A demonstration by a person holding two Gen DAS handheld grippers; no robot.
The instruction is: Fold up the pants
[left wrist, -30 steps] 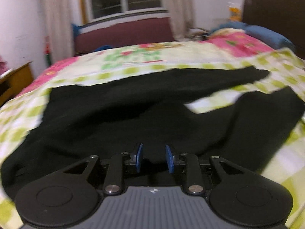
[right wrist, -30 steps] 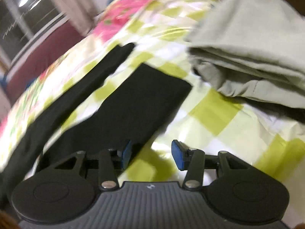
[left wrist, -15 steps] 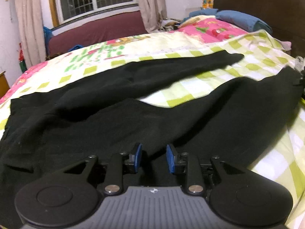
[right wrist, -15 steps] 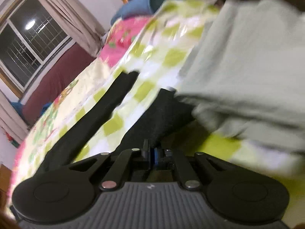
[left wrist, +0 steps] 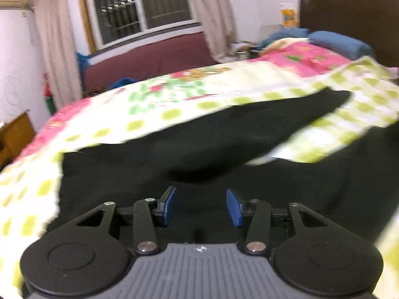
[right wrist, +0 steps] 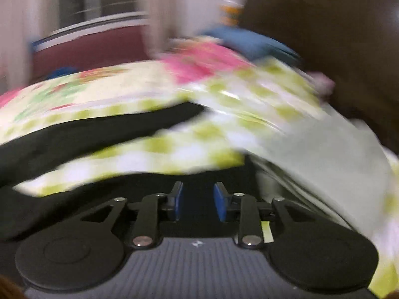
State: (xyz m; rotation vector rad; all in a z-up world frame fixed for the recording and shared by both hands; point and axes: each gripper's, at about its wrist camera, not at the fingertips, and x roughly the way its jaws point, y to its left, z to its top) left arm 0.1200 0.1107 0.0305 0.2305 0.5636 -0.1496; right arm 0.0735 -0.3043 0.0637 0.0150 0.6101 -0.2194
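Black pants (left wrist: 199, 149) lie spread on the bed's green-checked sheet (left wrist: 324, 139), waist to the left and the two legs running right. My left gripper (left wrist: 201, 206) is open and empty just above the waist part. In the blurred right wrist view the pants (right wrist: 62, 144) show as a far leg and a near leg. My right gripper (right wrist: 197, 204) is open over the near leg's end, with black cloth under the fingertips (right wrist: 178, 201).
A folded pale grey-green garment (right wrist: 324, 154) lies right of the near leg. A flowered quilt (left wrist: 199, 87) and blue pillow (left wrist: 339, 42) sit farther back, a dark headboard (left wrist: 349, 20) at right, a window (left wrist: 139, 10) behind.
My left gripper has opened wider and tilted back over the waist. My right gripper, shut half a second ago at the leg end, has opened and swung left.
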